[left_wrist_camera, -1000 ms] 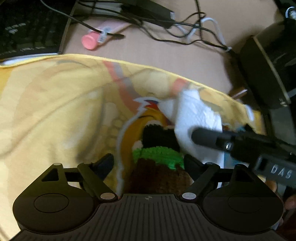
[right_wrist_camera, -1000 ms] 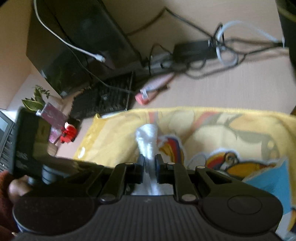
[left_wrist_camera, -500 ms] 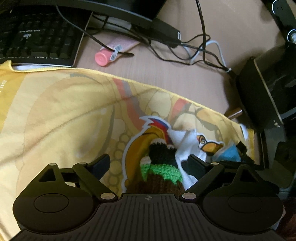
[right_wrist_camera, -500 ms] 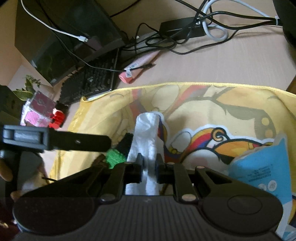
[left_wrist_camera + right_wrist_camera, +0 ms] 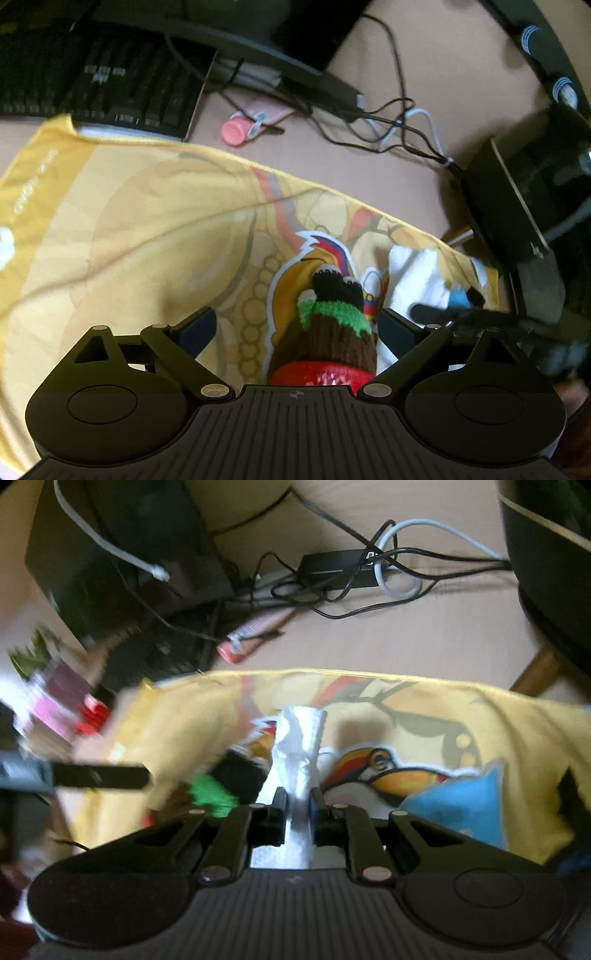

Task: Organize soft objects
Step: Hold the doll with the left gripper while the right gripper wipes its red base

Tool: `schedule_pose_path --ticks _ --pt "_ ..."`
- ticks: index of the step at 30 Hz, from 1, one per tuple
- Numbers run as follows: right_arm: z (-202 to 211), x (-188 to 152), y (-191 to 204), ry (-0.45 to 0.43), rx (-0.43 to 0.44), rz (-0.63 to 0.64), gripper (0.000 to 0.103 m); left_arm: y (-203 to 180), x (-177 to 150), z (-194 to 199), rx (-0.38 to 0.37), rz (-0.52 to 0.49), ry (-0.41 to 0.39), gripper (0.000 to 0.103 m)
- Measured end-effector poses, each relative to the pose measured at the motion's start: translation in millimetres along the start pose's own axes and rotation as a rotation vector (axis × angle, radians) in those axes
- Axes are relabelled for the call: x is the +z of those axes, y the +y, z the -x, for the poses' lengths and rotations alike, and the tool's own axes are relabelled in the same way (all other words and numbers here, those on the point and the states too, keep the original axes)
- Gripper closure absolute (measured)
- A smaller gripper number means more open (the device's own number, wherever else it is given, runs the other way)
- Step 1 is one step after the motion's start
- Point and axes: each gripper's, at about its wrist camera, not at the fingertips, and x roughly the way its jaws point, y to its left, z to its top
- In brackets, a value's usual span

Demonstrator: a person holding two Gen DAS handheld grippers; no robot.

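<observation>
A knitted toy [image 5: 332, 325], brown with a green band, black top and red base, lies on the yellow toucan-print towel [image 5: 147, 240]. It sits between the wide-apart fingers of my open left gripper [image 5: 297, 326]. My right gripper [image 5: 298, 805] is shut on a crumpled white tissue [image 5: 301, 746], which stands up from its jaws. In the left wrist view the tissue [image 5: 417, 280] is just right of the toy. A blue packet [image 5: 458, 805] lies on the towel further right. In the right wrist view, the toy [image 5: 221, 779] is blurred and the left gripper's finger [image 5: 99, 775] reaches in from the left.
Beyond the towel's far edge are a black keyboard [image 5: 110, 85], a pink tube [image 5: 236, 131], tangled cables [image 5: 388, 125] and a power adapter [image 5: 340, 568]. A black box [image 5: 517, 192] stands at the right. A plant and pink items [image 5: 55, 698] sit at the far left.
The right gripper has carried the tissue away from the toy toward the right. The left gripper has drawn back, so the toy's red base now shows between its fingers.
</observation>
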Motion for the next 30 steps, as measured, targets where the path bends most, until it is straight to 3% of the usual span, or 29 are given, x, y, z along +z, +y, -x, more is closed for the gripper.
schedule_pose_path --ticks 7,10,13,17,25,30 --pt "-3.2 -4.8 27.6 0.055 0.184 -0.004 0.089 -9.1 -12.3 8.3 0.012 -0.092 -0.002 0.004" --pt "-21.4 -11.0 37.0 0.111 0.128 0.050 0.089 -17.9 -16.6 8.8 0.033 -0.134 -0.002 0.004" --pt "-21.9 -10.9 26.3 0.120 0.085 0.019 0.089 -28.3 -19.2 10.3 0.042 -0.178 0.001 0.003" --pt "-16.5 -13.5 12.8 0.104 -0.028 0.017 0.089 -40.6 -21.6 10.7 0.039 -0.224 0.005 0.003" --pt "-5.1 -14.2 -6.6 0.068 -0.148 0.016 0.089 -56.6 -24.4 4.2 0.026 -0.283 0.030 0.003" --pt "22.8 -9.2 -16.2 -0.015 -0.165 -0.012 0.089 -76.2 -28.9 -5.1 0.004 -0.378 0.064 0.003"
